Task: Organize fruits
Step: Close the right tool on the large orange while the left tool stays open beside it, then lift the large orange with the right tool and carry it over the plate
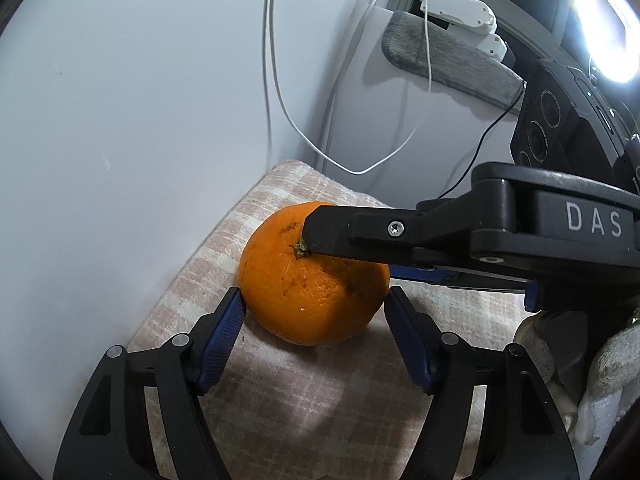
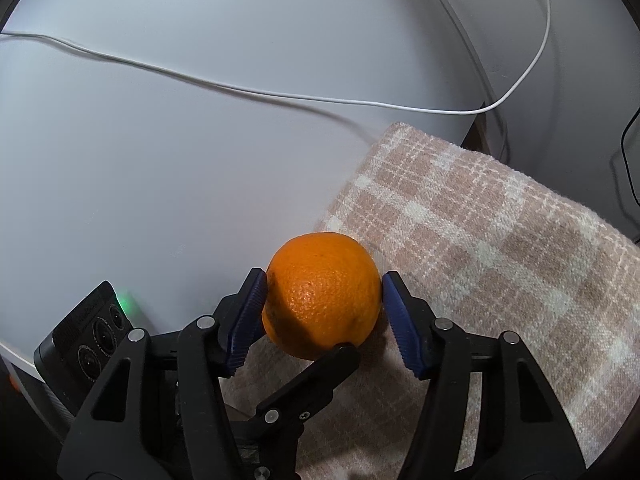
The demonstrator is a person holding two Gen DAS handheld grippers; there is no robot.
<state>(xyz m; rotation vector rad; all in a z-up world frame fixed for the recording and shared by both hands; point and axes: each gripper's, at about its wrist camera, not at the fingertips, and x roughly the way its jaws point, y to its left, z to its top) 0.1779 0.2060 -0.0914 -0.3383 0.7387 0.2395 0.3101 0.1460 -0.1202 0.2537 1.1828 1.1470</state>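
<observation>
One orange (image 1: 312, 280) sits on a pink and cream checked cloth (image 1: 320, 392) close to a white wall. My left gripper (image 1: 314, 300) straddles it with blue pads on both sides; the left pad touches it, the right pad is a hair off. My right gripper reaches in from the right in the left wrist view, its upper finger (image 1: 360, 232) lying over the orange's stem. In the right wrist view the right gripper (image 2: 324, 292) also brackets the orange (image 2: 320, 296), pads at its sides. The left gripper's finger (image 2: 316, 380) crosses below it.
A white cable (image 2: 280, 96) hangs along the wall. A white appliance with a grey towel (image 1: 448, 60) and white power adapters (image 1: 460, 8) stands behind. A bright ring lamp (image 1: 608, 28) glares top right. The cloth's (image 2: 480, 240) far edge drops off.
</observation>
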